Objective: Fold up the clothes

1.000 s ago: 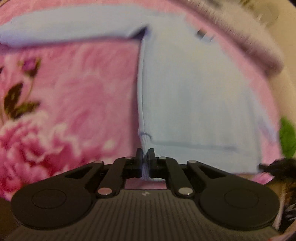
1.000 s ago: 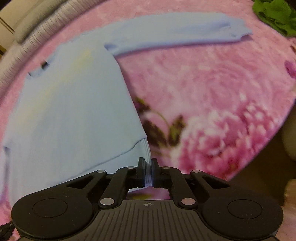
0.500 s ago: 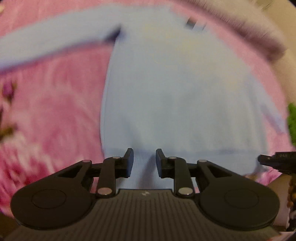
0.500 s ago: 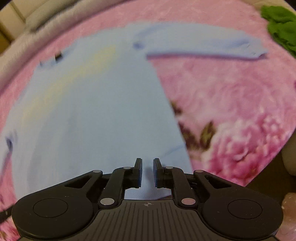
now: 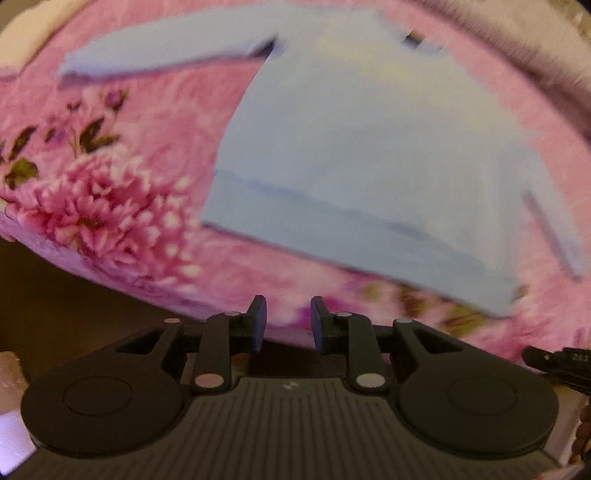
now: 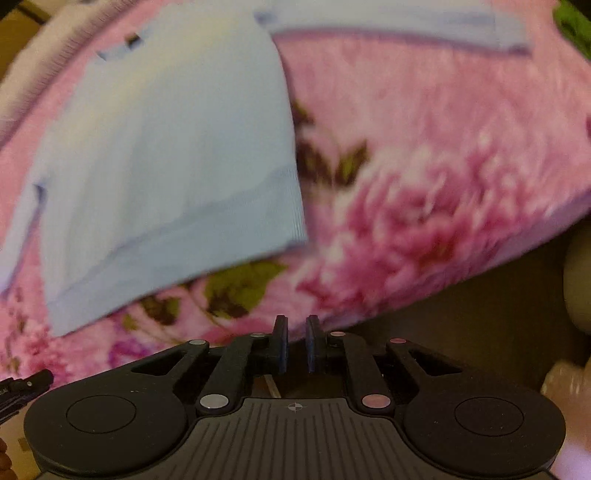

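Presently the pale blue sweater (image 5: 369,155) lies spread flat on the floral pink blanket (image 5: 155,122), sleeves (image 6: 399,22) outstretched, no fold visible. Left tongs (image 5: 288,319) and right tongs (image 6: 294,341) stand spread, empty, short of the hem. Folding remains outstanding.

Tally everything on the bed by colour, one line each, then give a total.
Light blue: 1, the sweater lying flat
Green: 1, a bunched cloth at the far edge, only partly in view
Pink floral: 1, the blanket under them
Total: 3
Both the left gripper and the right gripper are open and hold nothing.
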Action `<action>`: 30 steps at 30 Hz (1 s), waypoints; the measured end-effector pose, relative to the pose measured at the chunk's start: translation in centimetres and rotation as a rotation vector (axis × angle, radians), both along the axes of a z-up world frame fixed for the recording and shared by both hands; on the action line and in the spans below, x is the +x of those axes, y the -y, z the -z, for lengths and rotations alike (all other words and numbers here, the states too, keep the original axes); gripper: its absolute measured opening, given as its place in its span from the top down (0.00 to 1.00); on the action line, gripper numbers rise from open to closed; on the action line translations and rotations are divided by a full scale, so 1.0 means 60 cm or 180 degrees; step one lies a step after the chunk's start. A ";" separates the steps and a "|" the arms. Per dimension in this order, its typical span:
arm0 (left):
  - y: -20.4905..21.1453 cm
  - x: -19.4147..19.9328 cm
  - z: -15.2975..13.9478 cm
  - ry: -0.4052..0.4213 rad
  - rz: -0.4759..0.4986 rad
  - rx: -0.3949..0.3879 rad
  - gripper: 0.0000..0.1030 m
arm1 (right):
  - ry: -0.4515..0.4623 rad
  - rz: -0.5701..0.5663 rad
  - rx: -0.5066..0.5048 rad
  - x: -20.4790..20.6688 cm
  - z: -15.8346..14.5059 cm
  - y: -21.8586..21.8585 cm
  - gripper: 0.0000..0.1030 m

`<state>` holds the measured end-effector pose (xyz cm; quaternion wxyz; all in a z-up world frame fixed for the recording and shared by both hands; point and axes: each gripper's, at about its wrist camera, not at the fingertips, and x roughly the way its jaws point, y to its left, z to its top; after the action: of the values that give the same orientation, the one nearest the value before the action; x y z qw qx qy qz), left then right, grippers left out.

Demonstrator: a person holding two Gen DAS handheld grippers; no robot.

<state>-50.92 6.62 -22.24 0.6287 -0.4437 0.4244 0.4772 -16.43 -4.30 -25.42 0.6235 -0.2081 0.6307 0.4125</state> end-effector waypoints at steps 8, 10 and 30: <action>0.074 0.089 -0.192 0.0064 0.0091 0.0848 0.71 | 0.0349 -0.0479 0.0925 -0.002 -0.238 -0.021 0.89; 0.094 0.098 -0.229 0.0059 0.0087 0.0989 0.71 | 0.0482 -0.0630 0.1078 -0.015 -0.276 -0.015 0.89; 0.198 0.125 -0.263 -0.0295 0.0250 0.1037 0.71 | 0.0664 -0.1211 0.0949 -0.057 -0.281 0.059 0.89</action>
<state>-43.43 -5.28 -6.46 0.6903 -0.2966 0.3870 0.5347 -19.84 -7.84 -8.58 0.6201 -0.2703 0.4447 0.5870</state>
